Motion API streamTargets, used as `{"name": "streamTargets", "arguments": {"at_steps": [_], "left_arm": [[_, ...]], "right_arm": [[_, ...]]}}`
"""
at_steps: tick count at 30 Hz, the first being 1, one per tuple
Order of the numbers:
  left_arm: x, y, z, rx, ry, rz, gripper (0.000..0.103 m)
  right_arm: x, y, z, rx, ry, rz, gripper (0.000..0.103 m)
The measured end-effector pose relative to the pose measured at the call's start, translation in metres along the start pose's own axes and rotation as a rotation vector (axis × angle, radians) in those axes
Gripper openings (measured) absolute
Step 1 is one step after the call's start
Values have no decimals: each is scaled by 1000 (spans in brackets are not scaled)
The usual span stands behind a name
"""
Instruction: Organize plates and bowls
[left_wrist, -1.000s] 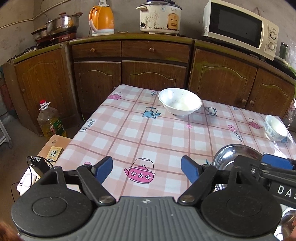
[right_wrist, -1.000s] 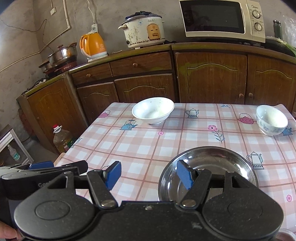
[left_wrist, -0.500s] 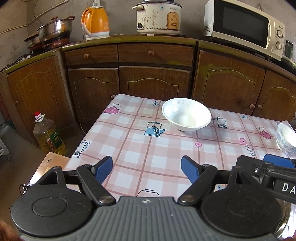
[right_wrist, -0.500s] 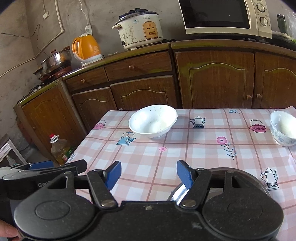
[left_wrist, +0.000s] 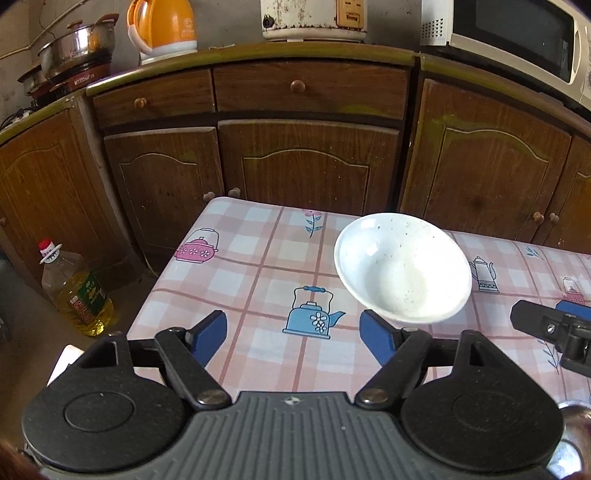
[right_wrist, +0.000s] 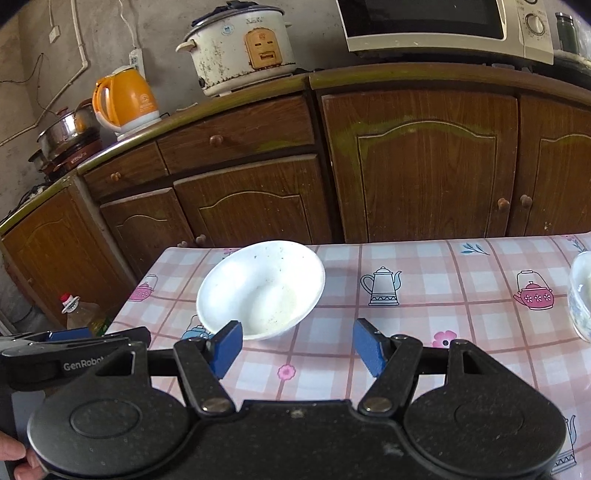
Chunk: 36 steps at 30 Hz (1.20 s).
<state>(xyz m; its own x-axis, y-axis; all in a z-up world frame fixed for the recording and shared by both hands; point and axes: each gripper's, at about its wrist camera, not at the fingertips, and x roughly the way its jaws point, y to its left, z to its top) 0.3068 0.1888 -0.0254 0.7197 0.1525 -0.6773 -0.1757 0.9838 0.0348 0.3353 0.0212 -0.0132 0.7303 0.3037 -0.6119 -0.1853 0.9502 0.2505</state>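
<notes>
A wide white bowl (left_wrist: 402, 267) stands upright near the far edge of the pink checked table (left_wrist: 255, 280). My left gripper (left_wrist: 293, 338) is open and empty, its right blue pad just below the bowl's near side. In the right wrist view the same white bowl (right_wrist: 260, 290) sits ahead and left of my right gripper (right_wrist: 297, 349), which is open with nothing between its fingers. A small patterned bowl (right_wrist: 580, 295) shows at the right edge. A sliver of the steel plate (left_wrist: 574, 448) peeks out at the bottom right of the left wrist view.
Brown cabinets (left_wrist: 306, 158) run close behind the table. On the counter stand an orange kettle (right_wrist: 125, 99), a rice cooker (right_wrist: 240, 46), a microwave (right_wrist: 443, 22) and steel pots (left_wrist: 74, 51). An oil bottle (left_wrist: 75, 290) stands on the floor to the left.
Both grippers have moved forward over the table toward the white bowl, which now looks much larger. The steel plate has dropped out of the right wrist view. Both stay open.
</notes>
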Motion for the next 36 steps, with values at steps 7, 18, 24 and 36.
{"name": "streamTargets", "arguments": {"at_steps": [7, 18, 24, 36], "left_arm": [[57, -1, 17, -57, 54, -36, 77], [105, -9, 30, -60, 60, -72, 60], [115, -22, 33, -26, 56, -122, 25], [89, -12, 14, -50, 31, -161, 22]], "right_arm": [[66, -15, 13, 90, 62, -2, 79], [125, -37, 19, 198, 110, -27, 79], [149, -24, 17, 186, 149, 2, 48], [121, -2, 4, 127, 140, 48, 19]]}}
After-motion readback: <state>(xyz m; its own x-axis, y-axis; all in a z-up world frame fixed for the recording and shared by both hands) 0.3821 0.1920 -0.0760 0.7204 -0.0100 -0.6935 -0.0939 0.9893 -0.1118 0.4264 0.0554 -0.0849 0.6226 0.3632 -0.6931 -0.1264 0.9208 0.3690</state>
